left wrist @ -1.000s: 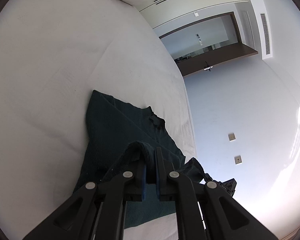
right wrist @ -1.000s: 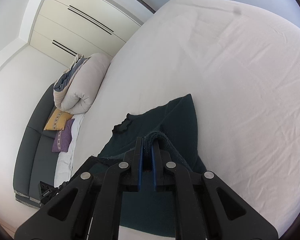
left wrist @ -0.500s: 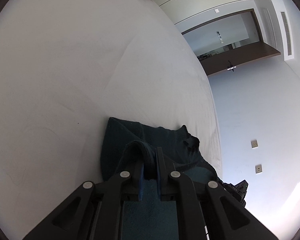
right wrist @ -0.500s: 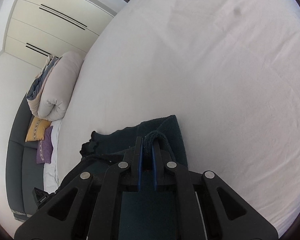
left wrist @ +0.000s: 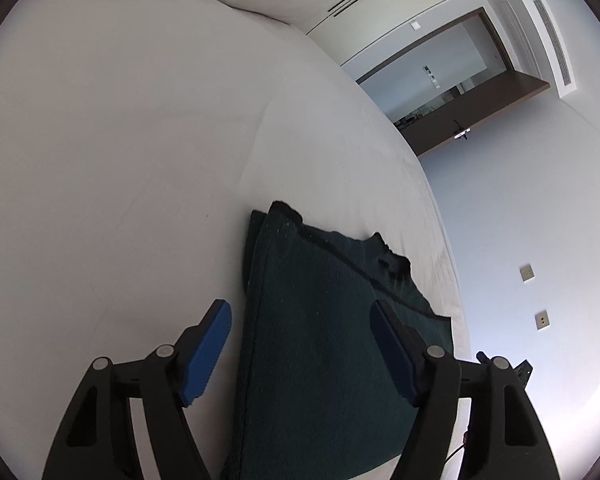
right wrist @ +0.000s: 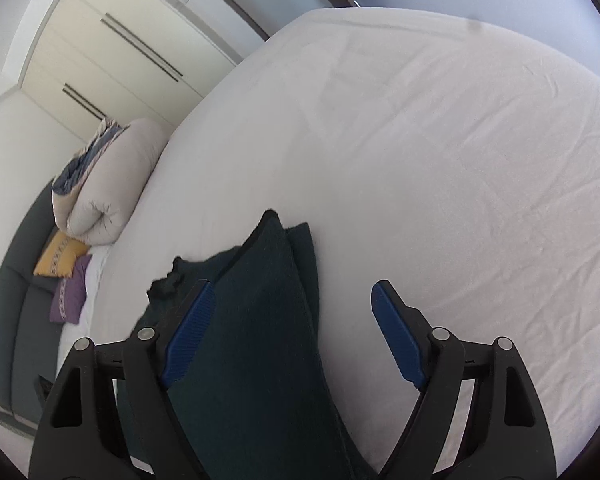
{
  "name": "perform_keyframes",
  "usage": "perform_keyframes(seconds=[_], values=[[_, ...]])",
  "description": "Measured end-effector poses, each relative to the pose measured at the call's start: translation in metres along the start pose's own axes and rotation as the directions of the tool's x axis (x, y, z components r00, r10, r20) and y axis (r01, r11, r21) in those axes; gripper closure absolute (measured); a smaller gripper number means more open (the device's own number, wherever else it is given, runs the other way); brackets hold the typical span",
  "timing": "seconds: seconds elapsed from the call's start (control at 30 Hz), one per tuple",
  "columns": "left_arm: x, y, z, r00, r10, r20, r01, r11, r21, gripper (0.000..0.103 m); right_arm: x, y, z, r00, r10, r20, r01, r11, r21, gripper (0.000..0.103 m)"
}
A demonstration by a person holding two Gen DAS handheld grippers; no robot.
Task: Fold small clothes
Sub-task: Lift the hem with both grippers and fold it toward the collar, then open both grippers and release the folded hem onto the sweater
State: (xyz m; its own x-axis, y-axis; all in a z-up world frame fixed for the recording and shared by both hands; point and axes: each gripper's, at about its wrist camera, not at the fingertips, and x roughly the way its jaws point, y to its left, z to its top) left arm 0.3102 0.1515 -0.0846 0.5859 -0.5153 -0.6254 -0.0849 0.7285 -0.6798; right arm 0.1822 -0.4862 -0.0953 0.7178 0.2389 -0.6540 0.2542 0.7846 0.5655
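Dark teal garment (left wrist: 320, 340) lies on white bed sheet (left wrist: 120, 160), near the bed's near edge, already doubled over: a folded layer sits on top with a second edge peeking out along its far side. Left gripper (left wrist: 300, 354) spread wide, blue pads empty, nothing pinched; its left pad (left wrist: 206, 354) hangs over bare sheet just beside the garment's left edge, the other over the cloth. Right gripper (right wrist: 292, 340) equally wide and empty; in the right wrist view garment (right wrist: 252, 340) runs under its left pad (right wrist: 188, 336), right-side pad over bare sheet (right wrist: 440, 160). So each gripper straddles one long side of the cloth, left gripper on the left edge, right gripper on the right edge. Garment's long axis runs near-to-far, roughly along both grippers' pointing direction, far end tapering to a corner well ahead of the fingertips. Likely a fold has landed and the next grasp is pending; both grippers look equally near, each to its own edge. Next fold probably turns on whether to take the near end forward or a side across. Rolled duvet (right wrist: 112, 184) sits far off, sofa cushions (right wrist: 60, 256) beyond the bed, not involved.
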Motion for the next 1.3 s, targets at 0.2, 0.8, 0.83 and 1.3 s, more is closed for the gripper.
perform_keyframes(seconds=[0.2,0.8,0.83,1.3], values=[[-0.007,0.004,-0.051,0.997,0.072,-0.037,-0.069,0.995,0.077,0.037,-0.005,0.012,-0.042,0.987,-0.147,-0.063,0.131,0.968,-0.216,0.058],[-0.004,0.002,-0.079,0.982,0.185,-0.037,-0.174,0.965,0.196,0.063,-0.031,-0.007,-0.089,0.981,-0.183,-0.058,0.163,0.955,-0.249,0.072],[-0.004,0.002,-0.08,0.981,0.188,-0.039,-0.177,0.964,0.201,0.067,-0.033,-0.008,-0.089,0.983,-0.175,-0.059,0.156,0.957,-0.245,0.073],[-0.006,-0.007,-0.089,0.975,0.221,-0.024,-0.208,0.946,0.248,0.077,-0.046,-0.009,-0.096,0.986,-0.159,-0.047,0.139,0.947,-0.289,0.089]])
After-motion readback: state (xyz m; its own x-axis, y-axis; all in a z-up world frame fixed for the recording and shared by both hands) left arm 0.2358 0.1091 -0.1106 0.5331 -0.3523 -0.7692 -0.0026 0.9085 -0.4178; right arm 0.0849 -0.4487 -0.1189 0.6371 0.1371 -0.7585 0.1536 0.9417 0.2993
